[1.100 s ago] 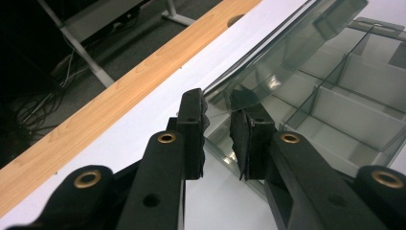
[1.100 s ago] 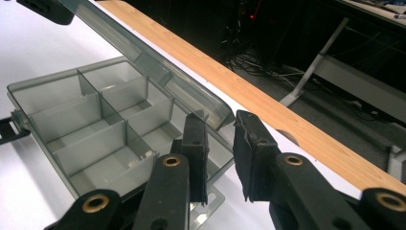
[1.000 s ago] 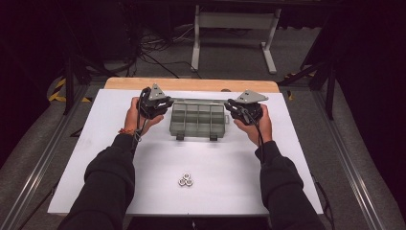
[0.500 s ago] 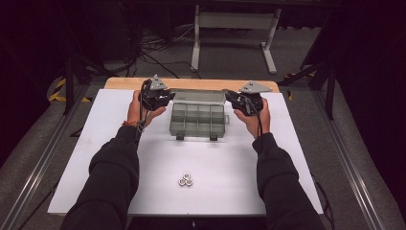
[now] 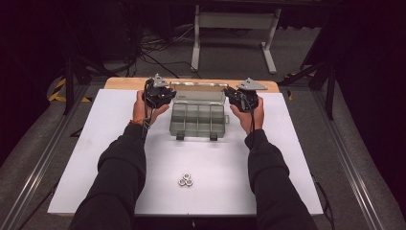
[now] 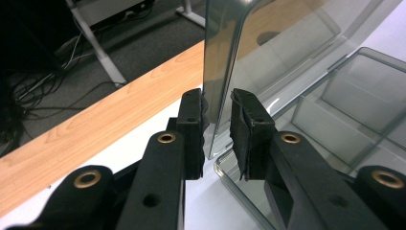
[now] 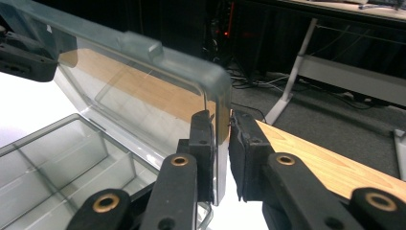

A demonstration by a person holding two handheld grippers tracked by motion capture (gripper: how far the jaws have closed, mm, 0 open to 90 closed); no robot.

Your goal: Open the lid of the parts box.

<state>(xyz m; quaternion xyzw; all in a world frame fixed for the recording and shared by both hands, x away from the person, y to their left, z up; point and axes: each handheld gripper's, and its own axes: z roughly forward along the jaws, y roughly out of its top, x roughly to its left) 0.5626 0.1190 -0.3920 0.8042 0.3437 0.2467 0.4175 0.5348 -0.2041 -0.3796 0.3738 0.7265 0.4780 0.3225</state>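
Raised since a second ago: lid [image 5: 198, 91] of my clear organizer box [image 5: 197, 120], now near upright at the tabletop's far edge. Left claw [image 6: 218, 129] and right claw [image 7: 220, 153] each pinch one lid end. Three nuts [image 5: 185, 179], near edge, open room around; gripper views add compartment walls.

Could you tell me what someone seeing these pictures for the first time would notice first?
Most striking is the clear compartment box at the far middle of the white table, its lid raised nearly upright. The left gripper and right gripper each straddle a side edge of that lid, though whether the jaws actually press on it is hard to tell. Nearer the person, a small cluster of metal nuts lies alone on the table.
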